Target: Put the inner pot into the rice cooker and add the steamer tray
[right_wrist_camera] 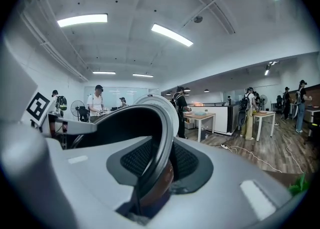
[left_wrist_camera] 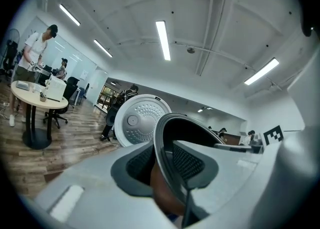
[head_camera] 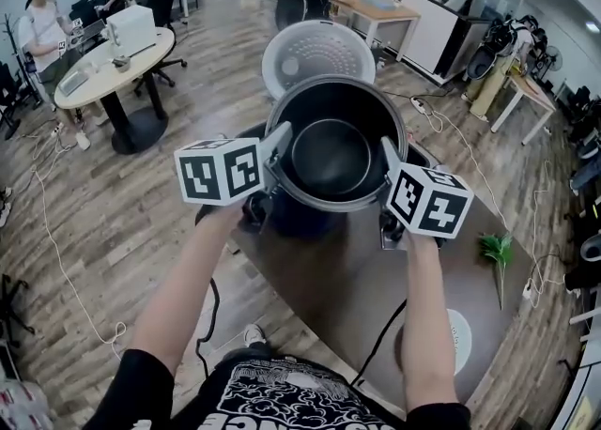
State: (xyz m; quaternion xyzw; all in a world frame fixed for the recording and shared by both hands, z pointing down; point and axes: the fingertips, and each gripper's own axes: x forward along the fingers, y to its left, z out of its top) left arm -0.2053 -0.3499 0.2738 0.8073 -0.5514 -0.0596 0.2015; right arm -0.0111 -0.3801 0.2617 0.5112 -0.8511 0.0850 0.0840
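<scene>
The dark inner pot [head_camera: 331, 151] with a grey metal rim hangs in the air between my two grippers. The left gripper [head_camera: 278, 163] is shut on its left rim and the right gripper [head_camera: 388, 173] on its right rim. In the left gripper view the rim [left_wrist_camera: 159, 138] runs between the black pads of the left gripper [left_wrist_camera: 167, 162]. The right gripper view shows the same, the rim [right_wrist_camera: 167, 138] pinched in the right gripper [right_wrist_camera: 159, 162]. Just beneath and behind the pot stands the rice cooker [head_camera: 293, 220], its white lid [head_camera: 317, 51] raised open. The pot hides the cooker's opening.
The cooker stands on a dark brown table [head_camera: 347, 278]. A green leafy sprig [head_camera: 495, 252] lies at the table's right. A white round thing [head_camera: 458, 339] sits near the front right, half hidden by my right arm. A black cable [head_camera: 380, 339] crosses the table. People and desks stand far behind.
</scene>
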